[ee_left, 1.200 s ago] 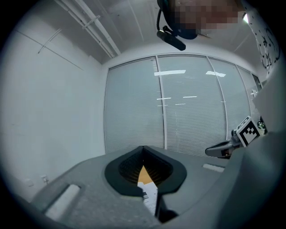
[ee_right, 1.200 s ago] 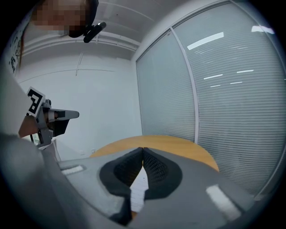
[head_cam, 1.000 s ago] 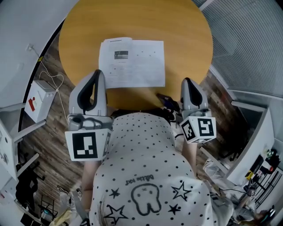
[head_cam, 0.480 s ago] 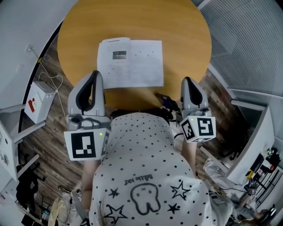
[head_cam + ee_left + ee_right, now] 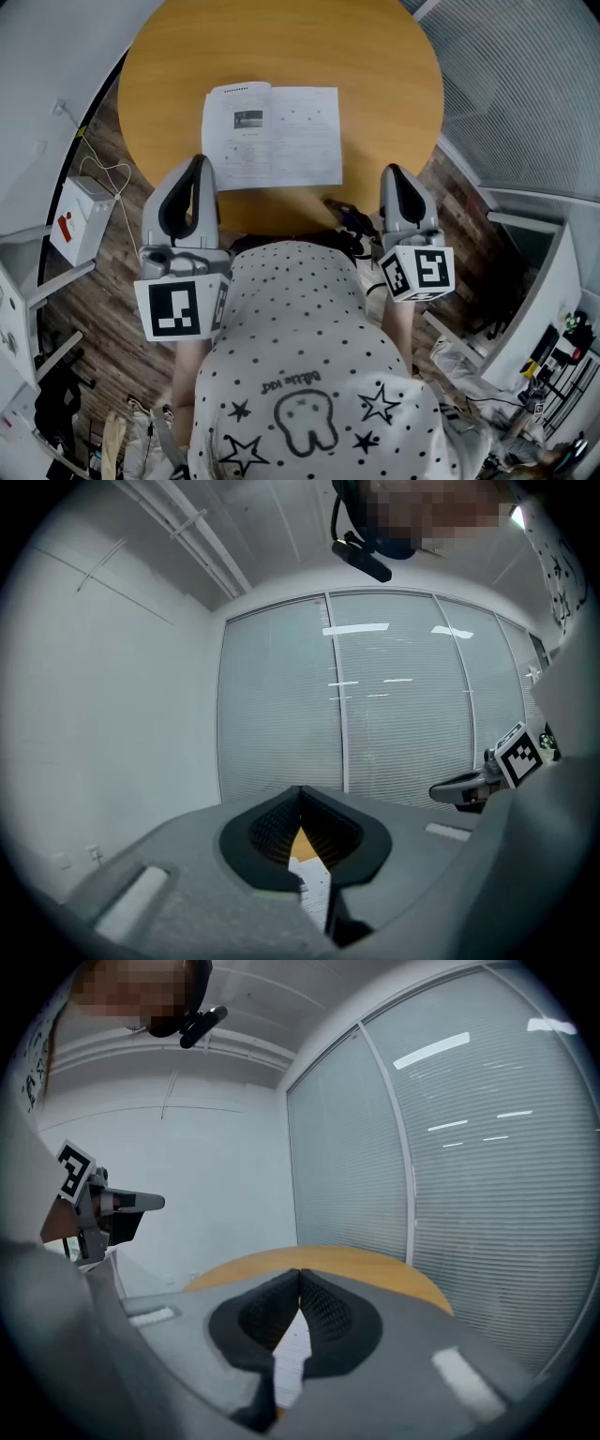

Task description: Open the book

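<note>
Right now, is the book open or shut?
Open. The book lies flat on the round table, two printed pages spread side by side.

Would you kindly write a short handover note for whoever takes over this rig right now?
Left gripper: jaws shut, empty, by the book's near left corner.
Right gripper: jaws shut, empty, off the book's near right corner, apart from it.
Book: lies open and flat on the round table, nearer the person's side.
Done: the book is open.
Left: nothing apparent.
</note>
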